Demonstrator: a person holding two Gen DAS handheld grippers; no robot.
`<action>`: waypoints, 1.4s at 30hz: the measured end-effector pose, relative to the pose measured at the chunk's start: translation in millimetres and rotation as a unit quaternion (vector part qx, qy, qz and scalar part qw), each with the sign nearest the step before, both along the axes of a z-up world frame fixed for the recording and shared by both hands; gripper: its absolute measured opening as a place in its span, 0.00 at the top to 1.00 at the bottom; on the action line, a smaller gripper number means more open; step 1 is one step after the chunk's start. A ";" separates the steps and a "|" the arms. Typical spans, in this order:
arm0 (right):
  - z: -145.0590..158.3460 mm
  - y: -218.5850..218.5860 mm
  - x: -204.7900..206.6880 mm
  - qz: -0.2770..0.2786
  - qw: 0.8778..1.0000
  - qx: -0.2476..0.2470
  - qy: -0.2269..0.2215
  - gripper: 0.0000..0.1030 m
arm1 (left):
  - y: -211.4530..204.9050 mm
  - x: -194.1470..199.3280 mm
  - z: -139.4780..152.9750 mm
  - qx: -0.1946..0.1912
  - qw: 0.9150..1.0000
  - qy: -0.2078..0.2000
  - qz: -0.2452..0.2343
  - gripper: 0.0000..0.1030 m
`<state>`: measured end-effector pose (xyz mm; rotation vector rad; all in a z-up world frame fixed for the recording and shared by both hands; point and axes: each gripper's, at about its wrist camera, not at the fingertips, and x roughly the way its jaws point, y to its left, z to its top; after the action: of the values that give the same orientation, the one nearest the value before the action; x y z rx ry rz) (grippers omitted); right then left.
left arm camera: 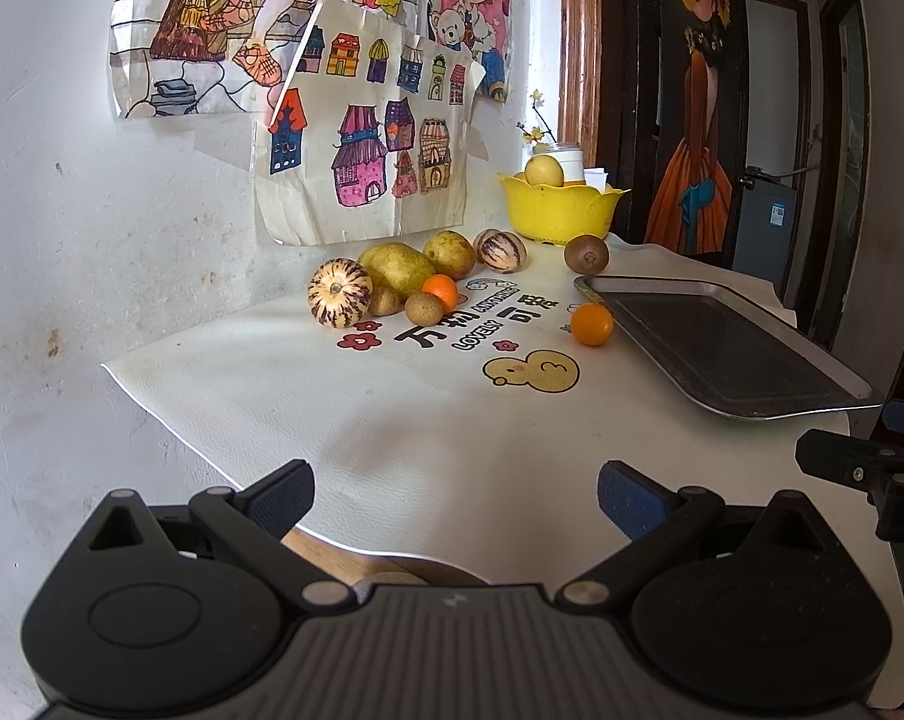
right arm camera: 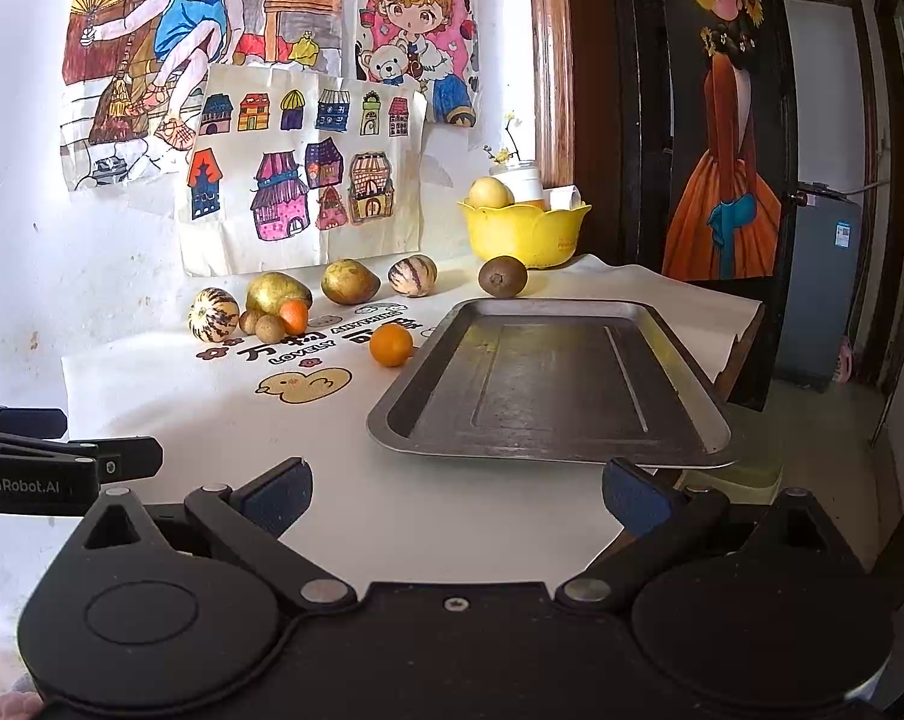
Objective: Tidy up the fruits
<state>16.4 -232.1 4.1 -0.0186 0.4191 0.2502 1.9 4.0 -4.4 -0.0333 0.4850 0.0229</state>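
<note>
So nothing's picked yet: left gripper [left arm camera: 454, 501] and right gripper [right arm camera: 454, 498] both gape wide, empty. Fruit sits ahead; nearest orange [right arm camera: 391, 345] beside the metal tray [right arm camera: 679, 420]. Probably grab that first.

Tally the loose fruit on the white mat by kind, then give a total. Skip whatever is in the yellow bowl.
Striped cream-and-purple melons: 2
Yellow-green mangoes: 2
Small round oranges: 2
Small tan round fruits: 2
Brown kiwi: 1
Total: 9
</note>
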 end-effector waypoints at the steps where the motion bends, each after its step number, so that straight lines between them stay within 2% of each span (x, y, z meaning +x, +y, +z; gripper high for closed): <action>1: 0.1 -0.1 0.4 0.000 1.000 0.000 0.000 0.00 | -0.2 0.0 0.1 0.000 1.000 0.000 0.000 0.00; 18: -3.5 2.5 1.6 0.000 1.000 -0.006 0.003 0.00 | 2.5 4.3 -2.5 -0.003 1.000 0.007 0.005 0.00; 23: -6.3 6.0 11.6 0.007 1.000 -0.022 0.002 0.00 | 14.1 10.9 2.5 -0.006 1.000 -0.006 0.023 0.00; 27: -5.4 8.6 20.3 0.021 0.999 -0.033 0.002 0.00 | 30.9 27.0 7.2 -0.011 0.999 0.000 0.035 0.00; 35: 6.8 22.5 49.4 0.087 0.994 -0.067 -0.002 0.00 | 58.0 66.7 16.2 -0.019 0.998 0.019 0.053 0.00; 42: 29.8 42.2 89.0 0.183 0.977 -0.105 -0.001 0.00 | 66.4 101.4 27.8 -0.005 0.999 0.015 0.052 0.00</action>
<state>105.4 -189.8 33.9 -0.3060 0.4378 0.5674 103.3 70.4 23.4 -0.0678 0.5135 0.1233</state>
